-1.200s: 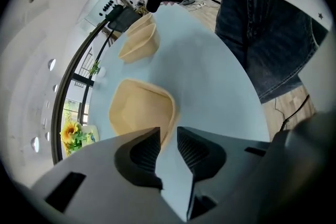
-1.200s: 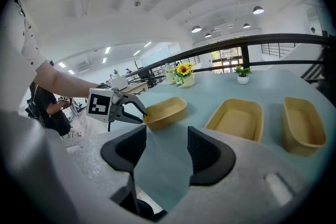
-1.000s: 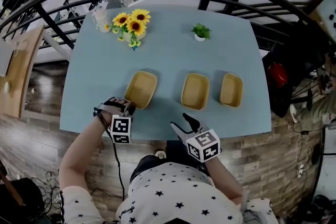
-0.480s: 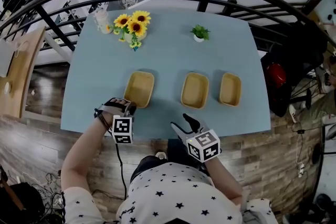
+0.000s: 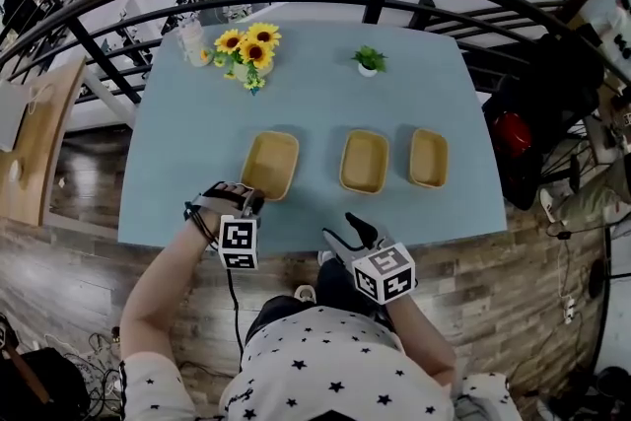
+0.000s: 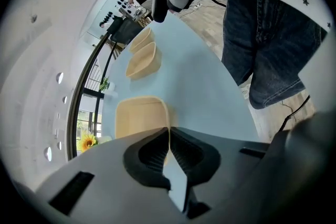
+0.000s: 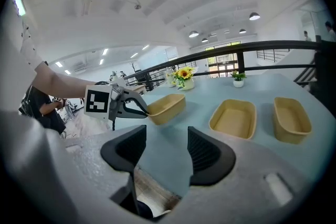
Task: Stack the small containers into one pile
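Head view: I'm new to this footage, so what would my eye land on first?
Three tan containers sit in a row on the blue table, with sunflowers near its far left corner. The left tongs are shut on the near rim of the left container; the right tongs hang open, empty.

left container (image 5: 270, 163) now raised off the table (image 5: 325, 104), left claw (image 5: 250, 203) nudged slightly rightward with it

Your left gripper (image 5: 253, 202), angled steeply down at the end of a bare forearm (image 5: 163, 276), has its jaws pinched shut on the near rim of the left container (image 5: 269, 163). Your right gripper (image 5: 351, 227), tilted gently down, points forward, jaws apart and empty.
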`<state>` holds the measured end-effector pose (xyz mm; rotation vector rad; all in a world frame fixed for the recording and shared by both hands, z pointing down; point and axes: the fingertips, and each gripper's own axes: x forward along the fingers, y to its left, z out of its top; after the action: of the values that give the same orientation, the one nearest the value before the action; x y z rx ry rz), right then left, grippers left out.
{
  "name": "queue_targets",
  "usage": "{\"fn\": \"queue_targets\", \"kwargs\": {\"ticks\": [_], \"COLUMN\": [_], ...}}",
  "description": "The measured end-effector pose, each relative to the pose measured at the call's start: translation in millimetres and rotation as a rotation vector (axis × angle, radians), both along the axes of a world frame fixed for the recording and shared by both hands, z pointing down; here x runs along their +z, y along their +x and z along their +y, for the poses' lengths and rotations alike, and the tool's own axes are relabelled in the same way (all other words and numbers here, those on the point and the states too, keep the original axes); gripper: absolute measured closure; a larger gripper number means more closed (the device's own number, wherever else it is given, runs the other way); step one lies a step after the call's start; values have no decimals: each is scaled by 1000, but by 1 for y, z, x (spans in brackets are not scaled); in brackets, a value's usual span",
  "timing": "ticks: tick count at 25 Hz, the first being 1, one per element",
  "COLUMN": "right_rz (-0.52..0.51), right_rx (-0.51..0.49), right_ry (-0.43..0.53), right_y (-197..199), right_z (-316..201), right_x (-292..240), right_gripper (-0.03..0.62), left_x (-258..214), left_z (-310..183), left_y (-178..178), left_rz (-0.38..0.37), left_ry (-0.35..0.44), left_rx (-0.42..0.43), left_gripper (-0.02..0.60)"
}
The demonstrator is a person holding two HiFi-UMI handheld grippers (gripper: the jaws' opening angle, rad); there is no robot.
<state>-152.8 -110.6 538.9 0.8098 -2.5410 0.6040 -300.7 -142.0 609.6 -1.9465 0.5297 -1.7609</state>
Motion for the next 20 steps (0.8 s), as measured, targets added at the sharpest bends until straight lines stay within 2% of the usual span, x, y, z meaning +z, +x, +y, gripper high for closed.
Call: {"fn": "queue_targets", "kwargs": {"ticks": [14, 20], "right_rz": [-5, -6], "right_rx": [100, 149], "right_ry": [22, 31], "right_y": [15, 35], "right_z": [37, 40], "right_x": [-15, -20], "right_gripper": [364, 364], "left_x": [-32, -38], "left_z": [1, -7], "left_y": [43, 71], "left_rz": [40, 42], "left_ry": [61, 71], "left_rx": [100, 151], "left_gripper": [571, 571]}}
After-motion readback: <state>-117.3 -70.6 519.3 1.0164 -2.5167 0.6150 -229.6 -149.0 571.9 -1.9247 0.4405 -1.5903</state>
